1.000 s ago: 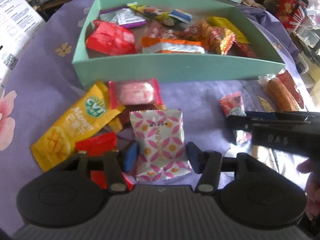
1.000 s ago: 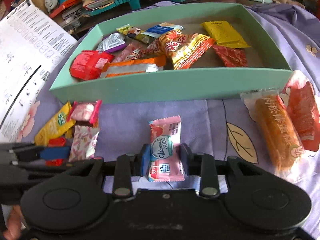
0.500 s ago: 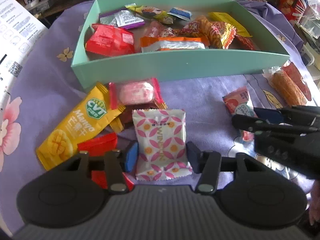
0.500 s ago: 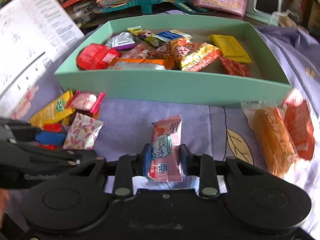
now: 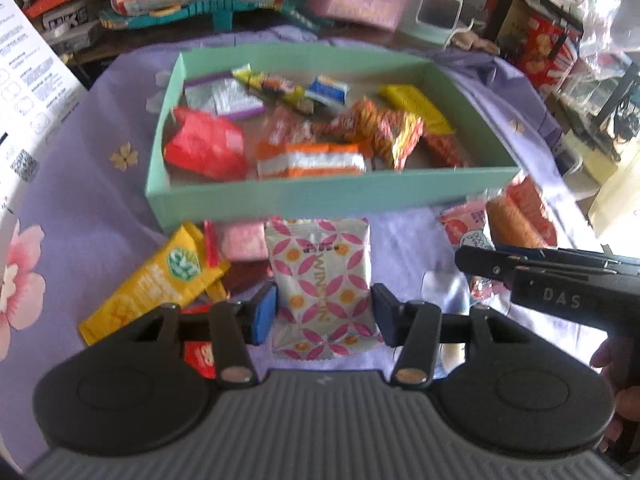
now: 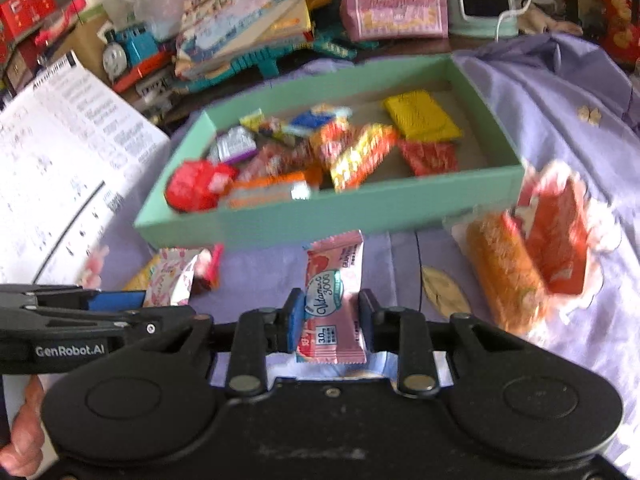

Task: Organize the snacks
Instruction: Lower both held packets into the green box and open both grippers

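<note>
**Two packets pinched, box just ahead**

The left gripper [image 5: 324, 314] pinches a white packet [image 5: 322, 288] patterned with pink petals, its fingers [image 5: 262, 316] pressed on the long edges so the packet sits flat and upright between them. The right gripper [image 6: 327, 322] does the same with a slimmer pink vitamin packet [image 6: 334, 300], held low by its sides, top end free. Both point down toward the green box [image 5: 332, 196], which already holds a jumble of snacks; gripping by the edges should let each packet drop cleanly over the near wall. Still loose on the purple cloth [image 5: 80, 200]: a yellow mango packet [image 5: 154, 286] and small pink sweet [image 5: 244, 242] just before the box, and two orange-red rolls [image 6: 528, 264] by its right corner.
</note>
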Demonstrator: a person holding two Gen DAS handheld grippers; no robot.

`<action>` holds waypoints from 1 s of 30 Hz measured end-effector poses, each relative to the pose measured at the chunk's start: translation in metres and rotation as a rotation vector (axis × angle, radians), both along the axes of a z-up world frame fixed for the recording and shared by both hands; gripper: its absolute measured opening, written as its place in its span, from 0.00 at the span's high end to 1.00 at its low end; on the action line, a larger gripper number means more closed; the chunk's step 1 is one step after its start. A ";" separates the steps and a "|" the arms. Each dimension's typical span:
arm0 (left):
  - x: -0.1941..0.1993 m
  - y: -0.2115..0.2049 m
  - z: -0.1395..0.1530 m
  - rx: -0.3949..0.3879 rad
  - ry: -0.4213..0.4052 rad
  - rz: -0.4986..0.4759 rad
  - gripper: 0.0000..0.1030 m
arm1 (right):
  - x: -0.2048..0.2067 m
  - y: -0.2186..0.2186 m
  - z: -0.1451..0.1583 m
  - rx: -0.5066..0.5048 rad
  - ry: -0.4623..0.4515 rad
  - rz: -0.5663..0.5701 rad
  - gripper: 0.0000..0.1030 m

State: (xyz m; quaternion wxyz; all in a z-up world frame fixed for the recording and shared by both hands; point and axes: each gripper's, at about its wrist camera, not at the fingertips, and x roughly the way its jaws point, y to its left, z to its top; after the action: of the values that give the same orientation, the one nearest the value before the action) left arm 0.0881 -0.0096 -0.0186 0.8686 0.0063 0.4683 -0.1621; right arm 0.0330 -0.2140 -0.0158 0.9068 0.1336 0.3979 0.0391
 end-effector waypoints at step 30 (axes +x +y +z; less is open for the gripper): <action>0.233 -0.055 0.024 -0.003 -0.073 0.036 0.51 | 0.220 -0.048 0.019 0.038 -0.010 -0.057 0.72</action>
State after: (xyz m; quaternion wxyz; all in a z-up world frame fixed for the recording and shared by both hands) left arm 0.3214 -0.0646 0.0055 0.8879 0.0027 0.4359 -0.1468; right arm 0.2527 -0.2621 0.0034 0.9068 0.1620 0.3887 0.0212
